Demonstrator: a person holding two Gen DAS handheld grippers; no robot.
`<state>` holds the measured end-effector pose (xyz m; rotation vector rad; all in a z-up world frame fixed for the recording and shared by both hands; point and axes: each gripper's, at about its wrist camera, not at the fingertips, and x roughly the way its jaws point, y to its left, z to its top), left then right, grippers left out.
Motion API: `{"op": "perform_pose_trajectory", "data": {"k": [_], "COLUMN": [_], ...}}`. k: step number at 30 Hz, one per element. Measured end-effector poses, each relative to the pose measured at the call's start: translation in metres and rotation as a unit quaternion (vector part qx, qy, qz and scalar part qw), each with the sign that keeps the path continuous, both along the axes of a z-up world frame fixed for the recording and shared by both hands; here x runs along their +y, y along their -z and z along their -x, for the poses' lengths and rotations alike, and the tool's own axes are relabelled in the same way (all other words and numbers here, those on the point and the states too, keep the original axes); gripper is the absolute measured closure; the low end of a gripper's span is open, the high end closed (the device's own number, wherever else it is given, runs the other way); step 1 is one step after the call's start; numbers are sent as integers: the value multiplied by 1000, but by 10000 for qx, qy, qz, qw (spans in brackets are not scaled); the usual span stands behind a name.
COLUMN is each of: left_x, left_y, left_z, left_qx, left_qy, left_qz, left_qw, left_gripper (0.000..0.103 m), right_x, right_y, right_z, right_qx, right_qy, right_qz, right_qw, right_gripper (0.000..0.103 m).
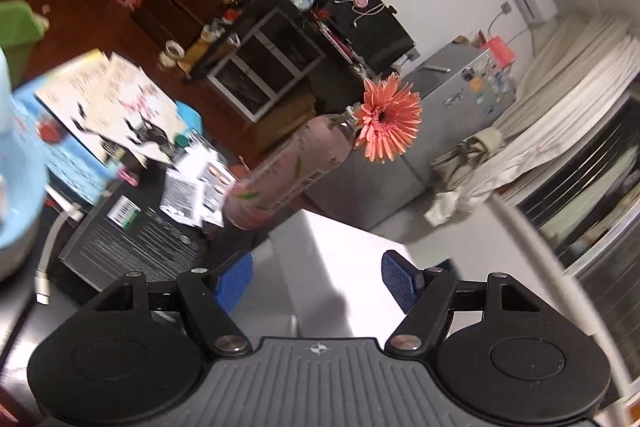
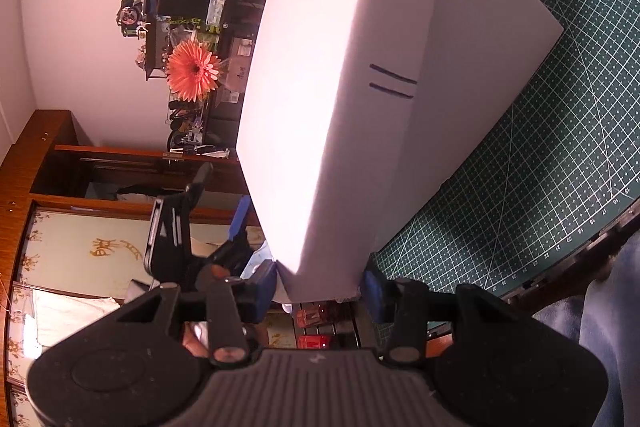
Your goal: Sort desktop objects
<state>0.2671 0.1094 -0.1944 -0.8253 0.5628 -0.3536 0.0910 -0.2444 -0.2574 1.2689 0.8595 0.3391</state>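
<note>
A large white box (image 2: 332, 99) with two dark pen lines stands tilted up on the green cutting mat (image 2: 540, 167). My right gripper (image 2: 320, 291) is shut on its near bottom edge, one blue pad on each side. In the left wrist view the same white box (image 1: 344, 259) fills the gap between the blue pads of my left gripper (image 1: 318, 277), which stand apart from it, so that gripper is open. Seen from the right wrist, one of the left gripper's fingertips (image 2: 241, 217) sits close beside the box's left face.
A pink bottle (image 1: 280, 179) holding an orange flower (image 1: 386, 119) stands just beyond the box. Left of it are a black carton (image 1: 132, 239), loose papers (image 1: 200, 183), stacked books (image 1: 108, 103), a white cable (image 1: 48, 259) and a pale blue object (image 1: 16, 167).
</note>
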Motion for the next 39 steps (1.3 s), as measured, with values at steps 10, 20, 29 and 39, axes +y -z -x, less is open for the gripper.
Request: {"op": "perform_pose_trajectory", "data": {"k": [10, 20, 29, 39], "left_x": [-3, -7, -6, -4], "left_y": [28, 39, 39, 39], "left_z": [-22, -29, -27, -23], "left_qx": [384, 522, 437, 450], "left_qy": [175, 260, 203, 162], "left_qz": [648, 1155, 1136, 1263], "left_qw": [9970, 9916, 9924, 9908], "left_gripper": [33, 40, 57, 59], "right_x": [-2, 0, 1, -12], "right_y": [1, 4, 1, -10], "right_z": [-1, -5, -6, -3], "right_qx": [49, 132, 109, -47], "right_qy": [-90, -215, -220, 30], "right_qz": [-107, -329, -248, 151], "right_qw": [9999, 9991, 9994, 9999], "right_gripper": [59, 60, 60, 59]}}
